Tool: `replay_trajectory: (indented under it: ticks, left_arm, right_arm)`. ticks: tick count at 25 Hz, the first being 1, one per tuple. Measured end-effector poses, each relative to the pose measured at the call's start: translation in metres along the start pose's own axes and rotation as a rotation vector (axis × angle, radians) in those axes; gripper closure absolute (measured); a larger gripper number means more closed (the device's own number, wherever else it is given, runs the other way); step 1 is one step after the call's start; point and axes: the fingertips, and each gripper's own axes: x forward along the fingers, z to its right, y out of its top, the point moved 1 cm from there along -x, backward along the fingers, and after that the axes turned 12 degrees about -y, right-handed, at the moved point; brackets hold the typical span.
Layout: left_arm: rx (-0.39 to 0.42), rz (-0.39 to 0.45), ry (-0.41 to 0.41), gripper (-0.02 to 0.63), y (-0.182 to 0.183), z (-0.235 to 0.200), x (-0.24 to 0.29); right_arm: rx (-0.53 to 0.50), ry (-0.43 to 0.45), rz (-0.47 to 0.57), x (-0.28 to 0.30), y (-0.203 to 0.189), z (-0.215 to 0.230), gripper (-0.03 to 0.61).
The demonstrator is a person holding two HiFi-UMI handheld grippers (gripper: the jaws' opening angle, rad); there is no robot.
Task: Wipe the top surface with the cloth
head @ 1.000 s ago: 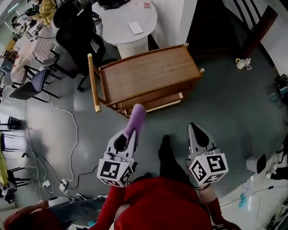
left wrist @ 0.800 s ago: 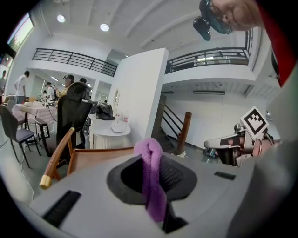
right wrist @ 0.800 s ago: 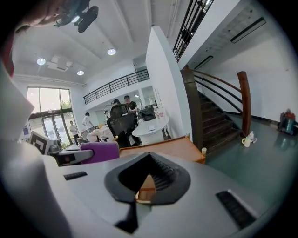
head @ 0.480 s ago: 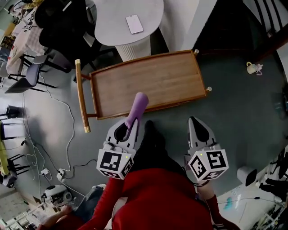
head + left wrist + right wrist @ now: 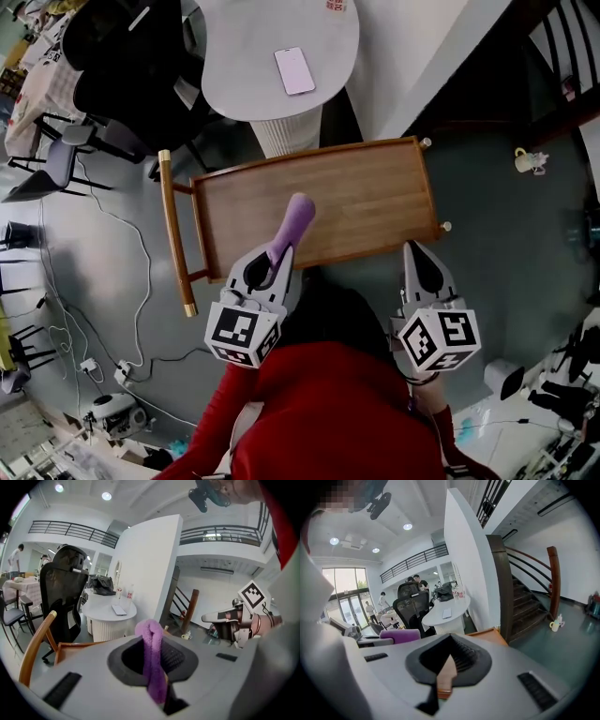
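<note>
A wooden cart (image 5: 356, 202) with a flat top stands just in front of me. My left gripper (image 5: 278, 258) is shut on a rolled purple cloth (image 5: 292, 225), whose free end juts forward over the near middle of the cart top. In the left gripper view the cloth (image 5: 152, 660) stands upright between the jaws. My right gripper (image 5: 415, 251) is shut and holds nothing; it hangs at the cart's near edge, towards the right. In the right gripper view a sliver of the cart's wood (image 5: 446, 674) shows past the jaws.
The cart's wooden handle bar (image 5: 172, 230) runs along its left side. Behind the cart is a round white table (image 5: 253, 56) with a phone (image 5: 295, 70) on it, and a black office chair (image 5: 122, 56). Cables (image 5: 141, 281) trail on the floor at left. Dark stairs (image 5: 525, 606) rise to the right.
I have come closer to the cart; it now lies right under the grippers. The cloth's tip, which was short of the cart, now reaches over its top. Both grippers keep their grip state.
</note>
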Motion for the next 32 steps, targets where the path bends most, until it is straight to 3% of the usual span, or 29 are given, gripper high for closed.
replay_trajectory:
  ticks: [8, 11, 16, 20, 23, 27, 32]
  left_arm:
    - [-0.033, -0.053, -0.011, 0.565, -0.009, -0.003, 0.016]
    - [-0.053, -0.097, -0.079, 0.565, -0.017, 0.001, 0.037]
    - [-0.04, -0.132, -0.266, 0.565, 0.006, 0.027, 0.149]
    - [-0.138, -0.185, -0.334, 0.565, 0.011, 0.052, 0.252]
    - [-0.192, -0.252, -0.312, 0.565, 0.0, 0.059, 0.302]
    - [-0.242, -0.318, -0.209, 0.565, -0.016, 0.048, 0.344]
    - [-0.299, -0.35, -0.056, 0.565, -0.034, -0.015, 0.32]
  right_arm:
    - [-0.019, -0.01, -0.028, 0.017, 0.004, 0.005, 0.575]
    - [0.0, -0.036, -0.042, 0.016, -0.002, 0.012, 0.575]
    - [0.037, -0.107, -0.041, 0.008, -0.003, 0.035, 0.575]
    - [0.059, -0.167, -0.038, -0.001, -0.005, 0.051, 0.575]
    - [0.082, -0.191, -0.055, -0.005, -0.009, 0.06, 0.575]
    - [0.111, -0.204, -0.098, -0.008, -0.015, 0.079, 0.575]
    - [0.085, -0.149, -0.16, 0.005, -0.013, 0.078, 0.575]
